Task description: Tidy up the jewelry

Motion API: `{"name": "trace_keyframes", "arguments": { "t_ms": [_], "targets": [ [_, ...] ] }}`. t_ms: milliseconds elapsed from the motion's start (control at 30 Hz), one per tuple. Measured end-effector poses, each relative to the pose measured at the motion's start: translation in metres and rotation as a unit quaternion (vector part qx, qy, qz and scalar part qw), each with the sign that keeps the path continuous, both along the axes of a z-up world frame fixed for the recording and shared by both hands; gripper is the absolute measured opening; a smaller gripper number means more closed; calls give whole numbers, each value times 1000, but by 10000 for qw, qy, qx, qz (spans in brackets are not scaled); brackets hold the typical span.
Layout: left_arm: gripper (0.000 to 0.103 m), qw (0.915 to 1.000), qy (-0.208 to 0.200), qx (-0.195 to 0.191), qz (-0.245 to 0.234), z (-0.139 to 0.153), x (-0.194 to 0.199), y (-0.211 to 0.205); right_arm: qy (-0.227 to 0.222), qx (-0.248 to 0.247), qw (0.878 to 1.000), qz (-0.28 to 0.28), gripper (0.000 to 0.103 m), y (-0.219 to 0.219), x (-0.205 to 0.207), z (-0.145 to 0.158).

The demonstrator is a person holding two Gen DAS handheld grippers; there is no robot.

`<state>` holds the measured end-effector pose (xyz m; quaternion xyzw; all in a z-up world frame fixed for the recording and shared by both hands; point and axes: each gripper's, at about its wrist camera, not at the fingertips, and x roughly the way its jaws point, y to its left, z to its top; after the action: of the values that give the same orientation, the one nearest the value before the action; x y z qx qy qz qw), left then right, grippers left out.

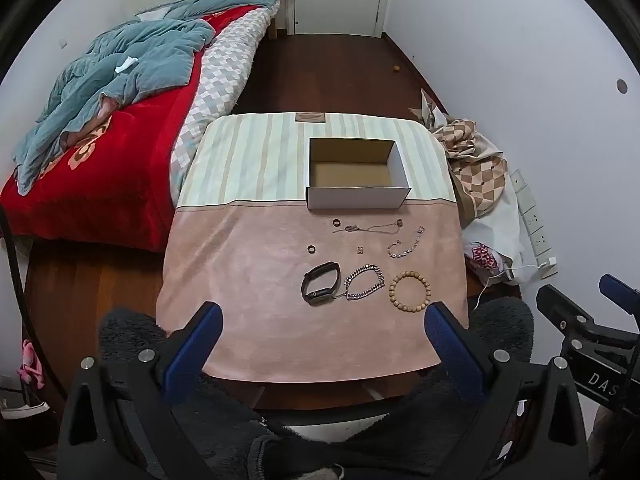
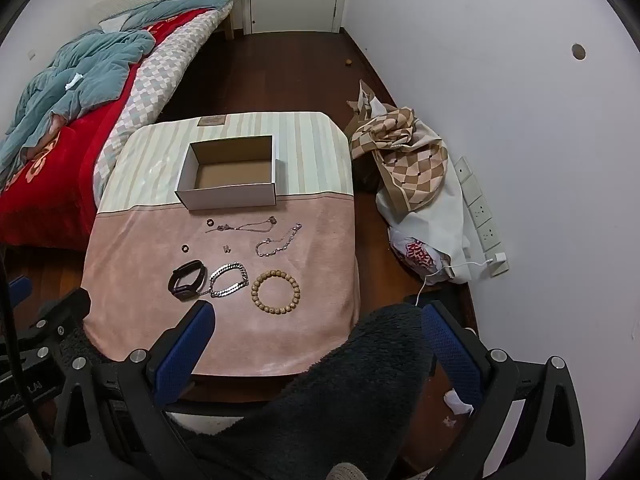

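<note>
An open white cardboard box (image 1: 358,197) (image 2: 228,196) stands empty at the middle of the cloth-covered table (image 1: 248,280) (image 2: 132,280). In front of it lie a black smart band (image 1: 320,283) (image 2: 188,280), a silver chain bracelet (image 1: 365,282) (image 2: 229,280), a wooden bead bracelet (image 1: 411,292) (image 2: 276,293), a thin chain (image 1: 406,243) (image 2: 278,241), a necklace (image 1: 368,227) (image 2: 242,226), two dark rings (image 1: 337,222) (image 1: 311,248) and a small earring (image 1: 361,250). My left gripper (image 1: 326,316) and right gripper (image 2: 318,316) are open and empty, above the table's near edge.
A bed (image 1: 100,140) with red and blue blankets stands left of the table. A checkered cloth over bags (image 2: 412,168) lies right of it, by a power strip (image 2: 480,216) along the wall. Dark fleece clothing (image 2: 360,380) fills the foreground.
</note>
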<state>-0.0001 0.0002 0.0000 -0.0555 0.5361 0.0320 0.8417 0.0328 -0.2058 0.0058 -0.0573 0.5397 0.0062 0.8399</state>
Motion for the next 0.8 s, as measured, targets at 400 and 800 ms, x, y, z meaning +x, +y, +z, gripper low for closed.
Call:
{"name": "trace_keyframes", "arguments": {
  "t_ms": [400, 800],
  "targets": [
    [103, 10000, -53, 55, -24, 2, -3, 5, 2, -19, 10000, -5, 103, -1, 2, 3],
    [103, 9998, -97, 185, -61, 6, -1, -4, -35, -4, 10000, -13, 103, 0, -2, 6]
  ]
}}
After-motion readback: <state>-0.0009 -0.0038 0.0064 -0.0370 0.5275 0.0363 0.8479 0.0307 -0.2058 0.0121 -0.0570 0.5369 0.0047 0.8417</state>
